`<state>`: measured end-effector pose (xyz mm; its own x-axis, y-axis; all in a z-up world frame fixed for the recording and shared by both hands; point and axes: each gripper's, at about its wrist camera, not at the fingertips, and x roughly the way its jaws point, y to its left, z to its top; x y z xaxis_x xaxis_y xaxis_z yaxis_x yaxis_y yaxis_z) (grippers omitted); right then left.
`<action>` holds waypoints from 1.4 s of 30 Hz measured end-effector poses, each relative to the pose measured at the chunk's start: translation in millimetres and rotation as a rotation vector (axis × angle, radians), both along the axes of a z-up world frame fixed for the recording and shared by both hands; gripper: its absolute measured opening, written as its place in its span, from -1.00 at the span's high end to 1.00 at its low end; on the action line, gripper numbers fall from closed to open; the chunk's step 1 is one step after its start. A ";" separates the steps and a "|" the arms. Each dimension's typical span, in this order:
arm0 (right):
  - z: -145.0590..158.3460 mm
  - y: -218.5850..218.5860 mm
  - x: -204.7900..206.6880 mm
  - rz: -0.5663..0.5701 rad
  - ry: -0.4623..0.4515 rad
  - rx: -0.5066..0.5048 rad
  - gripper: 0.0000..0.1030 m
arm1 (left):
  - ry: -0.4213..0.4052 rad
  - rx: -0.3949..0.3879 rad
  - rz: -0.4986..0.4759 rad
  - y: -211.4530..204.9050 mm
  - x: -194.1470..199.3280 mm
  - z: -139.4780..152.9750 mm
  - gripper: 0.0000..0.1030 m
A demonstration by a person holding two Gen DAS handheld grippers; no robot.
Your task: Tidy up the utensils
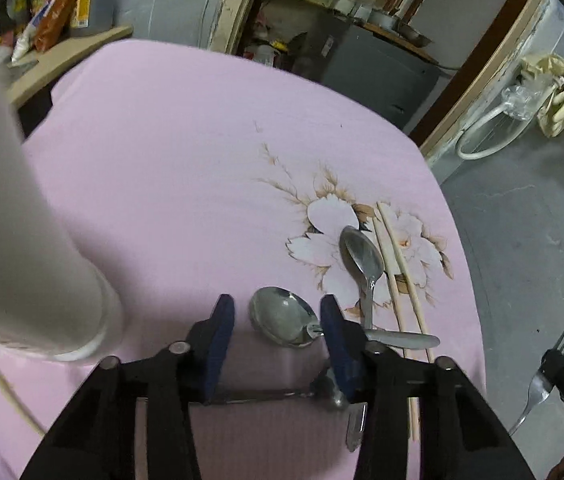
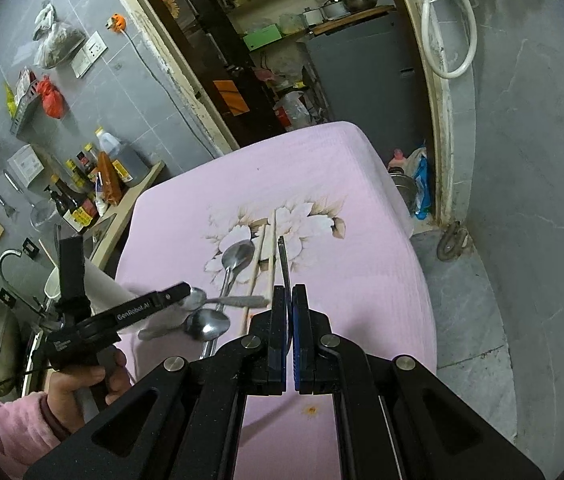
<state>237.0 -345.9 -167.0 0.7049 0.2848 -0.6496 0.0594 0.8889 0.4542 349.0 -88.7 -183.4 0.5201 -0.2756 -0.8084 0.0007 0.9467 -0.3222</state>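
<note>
Left claw (image 1: 278, 336) stands part open over the pink-clothed bench (image 1: 162, 184), pointing steeply down; no pad presses on anything. A spoon (image 1: 282, 316) lies with its bowl in the gap between my two blue pads (image 1: 218, 340), nearer the right one, its handle running off right, passing behind that pad and out past it, long axis crosswise to the claw's line. A second spoon (image 1: 362, 258) lies just ahead and right of the claw, bowl pointing away from me, handle coming back toward the right finger and crossing the first spoon's handle. Two chopsticks (image 1: 398, 276) lie side by side just right of that spoon, long axis running away from me, near ends passing beside the right finger. Another metal utensil (image 1: 266, 394) lies crosswise under the claw, close to the camera; what kind, I cannot tell. A white cup (image 1: 82, 320) is at the left of the claw, blurred. Right claw (image 2: 292, 304) is closed on a fork (image 2: 284, 266), gripped edge-on between the pads, its long axis straight ahead along the claw's line, free end forward above the bench. From there the chopsticks lie just left of the fork, near parallel to it, spoons further left.
</note>
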 end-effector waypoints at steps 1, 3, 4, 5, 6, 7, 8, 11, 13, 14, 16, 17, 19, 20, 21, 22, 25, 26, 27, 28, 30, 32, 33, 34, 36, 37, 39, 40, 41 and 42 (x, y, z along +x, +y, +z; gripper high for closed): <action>-1.0 -0.1 3.1 0.005 0.000 0.002 0.95 | 0.024 -0.010 0.003 -1.0 2.1 -3.9 0.38; -3.2 0.9 10.9 0.020 -0.002 0.008 0.95 | 0.035 0.011 0.018 -3.7 1.8 -7.7 0.58; -3.8 1.3 13.2 0.026 -0.004 0.010 0.95 | 0.031 0.028 0.024 -4.6 1.2 -8.0 0.68; -4.4 3.0 16.6 0.037 -0.005 0.010 0.95 | 0.033 0.028 0.029 -4.3 2.1 -8.3 0.76; -4.2 4.2 17.4 0.041 -0.007 0.010 0.95 | 0.032 0.023 0.038 -3.3 2.3 -8.4 0.77; -4.2 7.0 20.7 0.052 -0.009 0.009 0.95 | 0.030 0.020 0.043 -2.9 2.8 -7.8 0.79; -4.1 8.9 22.5 0.059 -0.010 0.010 0.95 | 0.026 0.019 0.048 -3.3 2.4 -6.7 0.81; -2.3 13.4 25.7 0.070 -0.013 0.010 0.95 | -0.010 0.002 0.053 -5.7 2.7 -0.5 0.88; 0.4 13.2 23.8 0.073 -0.023 0.009 0.95 | -0.050 0.006 0.046 -8.3 1.3 9.2 0.91; 4.0 15.3 22.5 0.071 -0.032 0.004 0.95 | -0.080 0.017 0.035 -10.3 -0.9 16.7 0.92; 12.1 17.6 19.3 0.064 -0.054 -0.012 0.95 | -0.135 0.047 0.015 -13.9 -5.2 29.6 0.93; 17.6 19.5 17.4 0.062 -0.069 -0.024 0.95 | -0.158 0.059 0.005 -15.1 -6.0 36.8 0.95; 29.4 22.3 13.1 0.051 -0.102 -0.052 0.95 | -0.215 0.087 -0.018 -16.5 -11.8 55.1 0.95; 38.0 25.8 10.9 0.045 -0.128 -0.067 0.95 | -0.238 0.102 -0.025 -16.5 -13.7 63.6 0.95; 46.1 28.7 10.2 0.040 -0.150 -0.081 0.95 | -0.275 0.114 -0.038 -15.4 -18.8 75.4 0.95; 54.6 32.7 9.0 0.035 -0.174 -0.097 0.95 | -0.296 0.120 -0.043 -13.9 -21.5 82.8 0.95; 81.8 49.3 4.4 0.020 -0.246 -0.155 0.95 | -0.360 0.138 -0.050 -5.4 -32.6 109.7 0.95; 91.5 56.1 3.1 0.017 -0.272 -0.172 0.95 | -0.381 0.136 -0.047 0.2 -37.0 121.0 0.95; 99.5 60.5 2.6 0.014 -0.288 -0.181 0.95 | -0.399 0.138 -0.044 4.9 -40.4 131.0 0.95; 112.5 70.7 0.6 0.009 -0.325 -0.198 0.95 | -0.419 0.141 -0.039 11.8 -45.0 141.7 0.95; 133.6 84.7 -1.0 0.004 -0.377 -0.216 0.95 | -0.457 0.144 -0.033 26.6 -51.7 161.9 0.95; 153.4 101.8 -0.5 0.001 -0.426 -0.225 0.95 | -0.493 0.153 -0.025 42.3 -58.3 181.7 0.95; 159.8 108.8 0.3 0.001 -0.438 -0.227 0.95 | -0.514 0.161 -0.019 50.6 -61.8 191.8 0.95; 168.9 119.9 2.8 0.007 -0.464 -0.225 0.95 | -0.535 0.174 -0.009 62.7 -66.1 203.4 0.95; 181.4 138.7 7.1 0.019 -0.494 -0.224 0.95 | -0.556 0.196 0.011 83.9 -71.8 218.3 0.95; 188.5 153.0 12.2 0.032 -0.514 -0.230 0.95 | -0.563 0.208 0.026 98.9 -74.7 226.1 0.95; 196.6 174.4 18.5 0.045 -0.542 -0.235 0.95 | -0.582 0.244 0.063 128.0 -81.3 236.5 0.95; 199.7 184.5 20.6 0.050 -0.556 -0.235 0.95 | -0.588 0.259 0.076 139.2 -84.2 240.6 0.95; 202.5 194.6 22.1 0.056 -0.569 -0.239 0.95 | -0.593 0.272 0.092 150.2 -87.2 243.9 0.95; 203.3 201.8 22.9 0.057 -0.575 -0.244 0.95 | -0.599 0.291 0.116 166.7 -89.7 246.7 0.95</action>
<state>259.9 -144.1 36.3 0.9489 0.2241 -0.2221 -0.1851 0.9655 0.1833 259.3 78.1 63.3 0.9147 -0.0059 -0.4040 -0.0068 0.9995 -0.0299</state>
